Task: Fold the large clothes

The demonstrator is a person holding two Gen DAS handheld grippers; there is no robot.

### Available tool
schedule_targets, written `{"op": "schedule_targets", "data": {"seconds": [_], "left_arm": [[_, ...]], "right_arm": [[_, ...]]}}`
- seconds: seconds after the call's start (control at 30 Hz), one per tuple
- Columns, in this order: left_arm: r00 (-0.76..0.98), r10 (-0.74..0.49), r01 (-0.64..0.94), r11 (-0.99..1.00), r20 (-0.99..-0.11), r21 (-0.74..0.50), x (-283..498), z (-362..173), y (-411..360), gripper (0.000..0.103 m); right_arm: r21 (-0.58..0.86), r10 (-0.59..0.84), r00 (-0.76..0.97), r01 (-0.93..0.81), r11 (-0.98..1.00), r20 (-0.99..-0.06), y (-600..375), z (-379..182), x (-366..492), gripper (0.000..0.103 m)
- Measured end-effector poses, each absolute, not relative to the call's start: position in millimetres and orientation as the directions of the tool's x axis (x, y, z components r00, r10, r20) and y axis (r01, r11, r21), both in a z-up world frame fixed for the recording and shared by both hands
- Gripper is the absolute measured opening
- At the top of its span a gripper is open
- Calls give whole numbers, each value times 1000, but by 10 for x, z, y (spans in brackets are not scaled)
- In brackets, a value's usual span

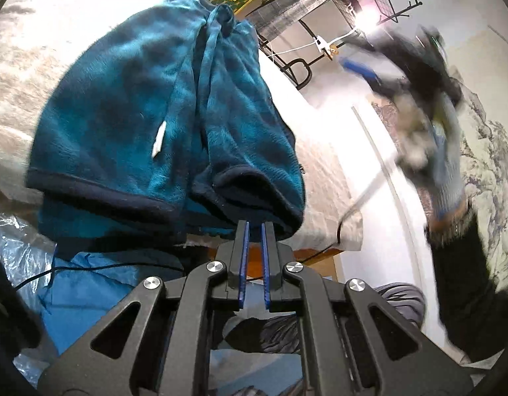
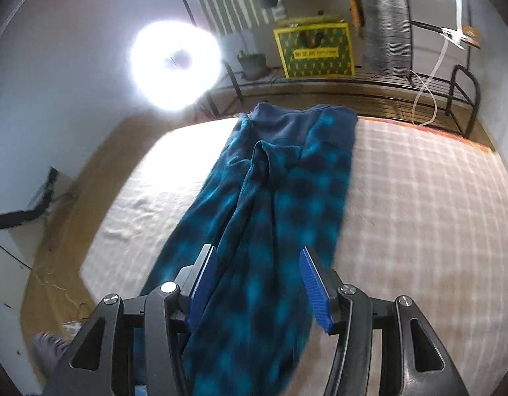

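A pair of teal and dark blue checked fleece trousers [image 2: 280, 194] lies lengthwise on the plaid bed cover [image 2: 419, 204], waistband at the far end. In the left wrist view the trousers [image 1: 148, 112] show their dark cuffs hanging over the near bed edge. My left gripper [image 1: 255, 227] sits just below a cuff, its jaws nearly together with a thin gap and nothing between them. My right gripper [image 2: 257, 274] is open above the legs, which pass between its fingers; it also shows blurred in the left wrist view [image 1: 419, 76].
A black metal rack [image 2: 353, 85] stands past the bed with a green and yellow bag [image 2: 315, 49] and a potted plant [image 2: 252, 62]. A ring light [image 2: 174, 62] glares at the left. Clear plastic and blue cloth [image 1: 88, 283] lie below the bed edge.
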State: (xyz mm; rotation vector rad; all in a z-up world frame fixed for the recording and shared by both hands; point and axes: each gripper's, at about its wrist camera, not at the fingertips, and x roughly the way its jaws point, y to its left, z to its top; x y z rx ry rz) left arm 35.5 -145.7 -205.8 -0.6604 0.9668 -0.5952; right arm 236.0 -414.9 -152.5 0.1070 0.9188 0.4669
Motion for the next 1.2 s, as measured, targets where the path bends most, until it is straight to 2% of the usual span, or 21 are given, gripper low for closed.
{"op": "schedule_targets", "data": {"seconds": [0.07,0.13,0.17,0.33,0.53,0.77,0.93,1.03,1.2], "left_arm": [[457,-705,160,665,-543,-730,365,-2018,-1390,13],[483,-685,157,681,-545,-716,379,-1974,-1265,32],[490,-677,153,687,-549,-711,402,-1960,-1228,33],[489,-637,154,736,-596,-659,700,-1964,-1363,33],[425,-589,158,796,-687,-584,917,-2136,-1633,33],[418,-545,138,829,-726,-543,1042,-2209,-1702,32],[452,-544,137,826,-707,-547,967,-2159,-1621,30],[459,-535,129,830,-709,-542,924,-2116,-1594,34],[441,-528,108,834,-726,-540,1015,-2187,-1611,34]], "right_arm": [[315,449,518,-329,890,-728,-4353,-1500,2073,57],[339,453,504,-305,890,-736,-4487,-1596,1806,57],[352,454,493,-291,890,-742,-4538,-1682,1694,57],[424,479,386,-222,878,-789,-4553,-2356,1324,57],[427,473,269,-213,879,-839,-4400,-2936,1248,57],[452,496,221,-220,864,-840,-4368,-3117,1269,59],[477,513,192,-205,854,-837,-4353,-3222,1302,59],[486,521,186,-204,850,-833,-4368,-3236,1299,59],[490,526,186,-205,847,-830,-4362,-3232,1297,59]]}}
